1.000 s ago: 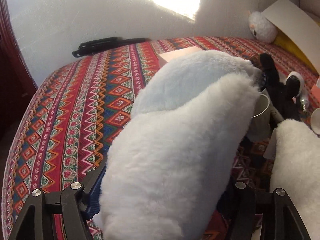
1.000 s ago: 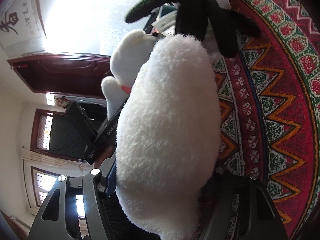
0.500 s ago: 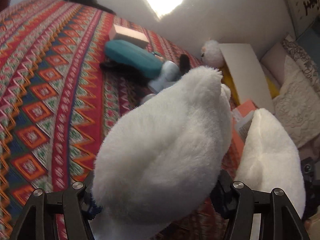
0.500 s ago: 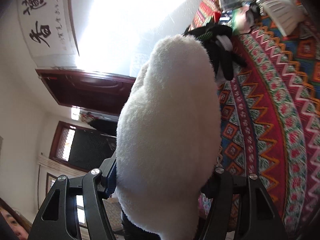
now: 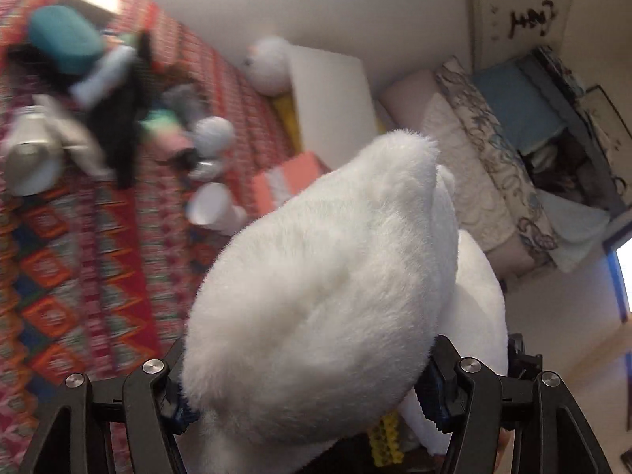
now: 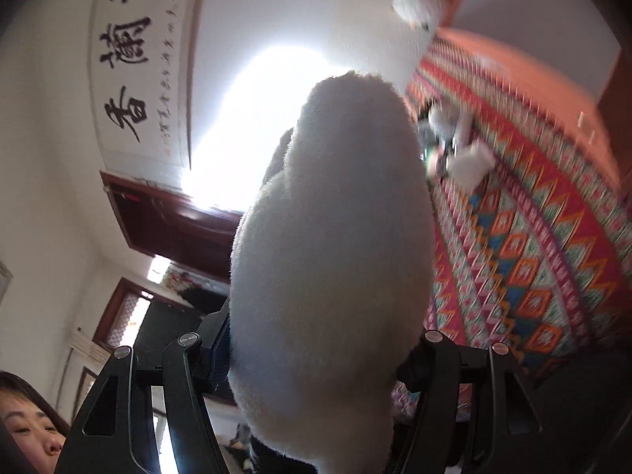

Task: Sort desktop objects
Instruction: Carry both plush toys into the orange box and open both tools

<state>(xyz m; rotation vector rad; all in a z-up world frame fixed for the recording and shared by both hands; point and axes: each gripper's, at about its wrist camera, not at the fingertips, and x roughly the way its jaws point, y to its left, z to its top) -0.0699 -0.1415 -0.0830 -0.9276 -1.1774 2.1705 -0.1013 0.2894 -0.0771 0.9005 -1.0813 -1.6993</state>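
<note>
Above the patterned tablecloth [image 5: 79, 300], the left gripper [image 5: 304, 407] pinches one white plush slipper [image 5: 324, 296], and the right gripper [image 6: 316, 367] pinches the other plush slipper [image 6: 335, 256]. Farther along the cloth lie an orange box [image 5: 284, 185], a teal case [image 5: 65, 41] and a white cup [image 5: 209, 207].

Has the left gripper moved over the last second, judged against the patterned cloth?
Yes. The left gripper, gripping a white plush piece, swung right, away from the patterned cloth toward the sofa.
</note>
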